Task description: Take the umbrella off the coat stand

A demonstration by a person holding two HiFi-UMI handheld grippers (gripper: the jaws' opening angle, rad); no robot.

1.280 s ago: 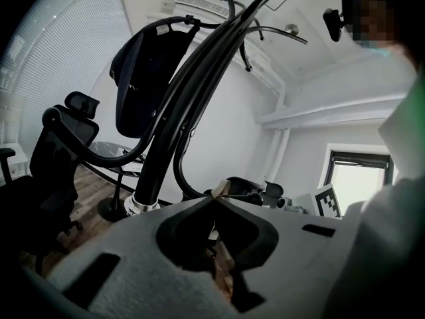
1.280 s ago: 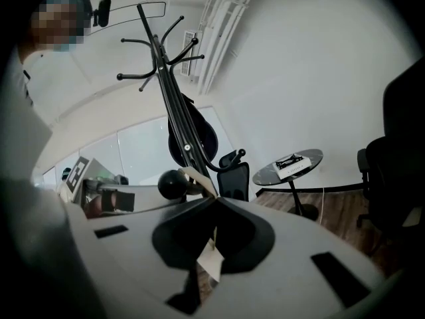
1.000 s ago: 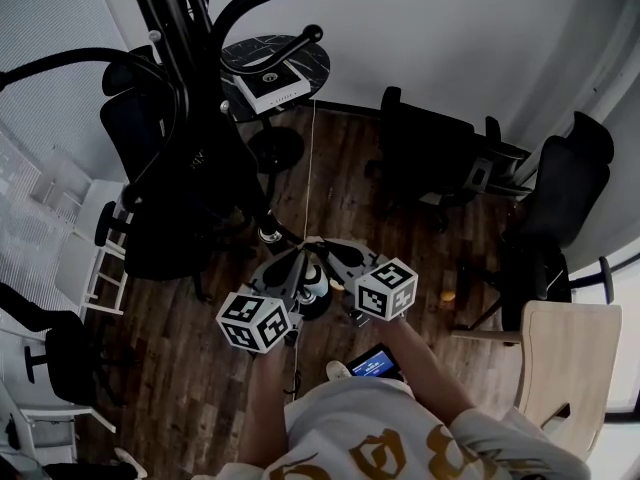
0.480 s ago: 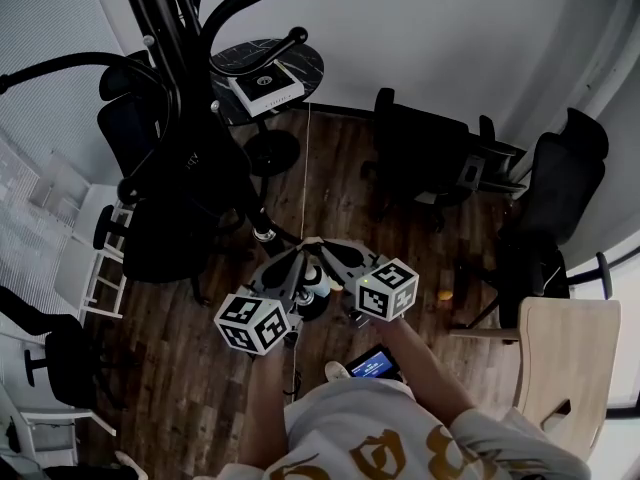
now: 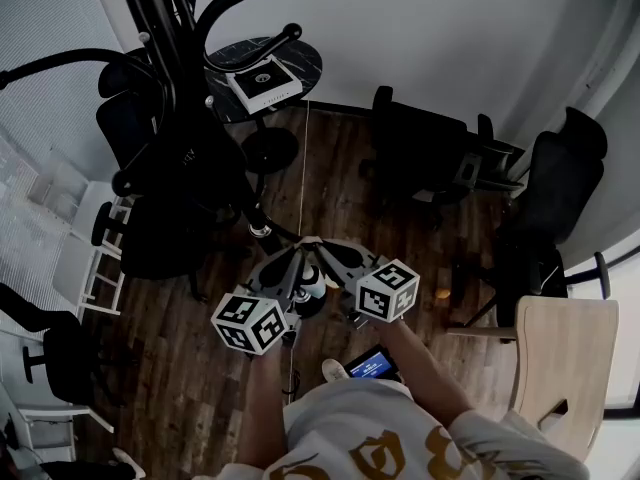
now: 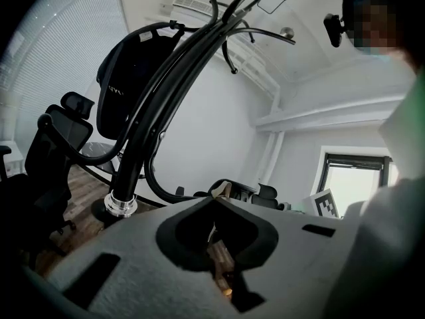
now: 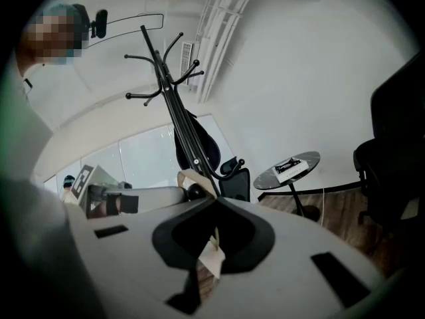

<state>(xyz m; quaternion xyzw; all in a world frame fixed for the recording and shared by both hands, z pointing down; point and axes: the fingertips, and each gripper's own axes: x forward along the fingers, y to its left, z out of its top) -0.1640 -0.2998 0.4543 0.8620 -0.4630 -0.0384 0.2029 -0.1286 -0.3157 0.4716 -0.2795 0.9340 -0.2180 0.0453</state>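
Observation:
The black coat stand [image 5: 165, 38] rises at the upper left of the head view, its curved arms spreading overhead and a chrome collar [image 5: 262, 232] low on the pole. A large black shape with small white lettering [image 5: 185, 183] sits against the stand; I cannot tell whether it is the umbrella. It shows as a dark panel [image 6: 129, 72] in the left gripper view and a dark oval [image 7: 197, 145] in the right gripper view. My left gripper [image 5: 290, 260] and right gripper [image 5: 320, 250] are held side by side near the stand's foot, both shut and empty, touching nothing.
A round dark side table [image 5: 300, 58] with a white box [image 5: 263, 80] stands beyond the stand. Black office chairs [image 5: 425, 158] [image 5: 560, 193] line the right wall, a wooden chair [image 5: 560, 358] is at lower right, and a white stool [image 5: 95, 258] at left.
The head view has drifted slightly, so the stand and table sit a little higher and further left. Both grippers stay shut and together; the left one has edged left.

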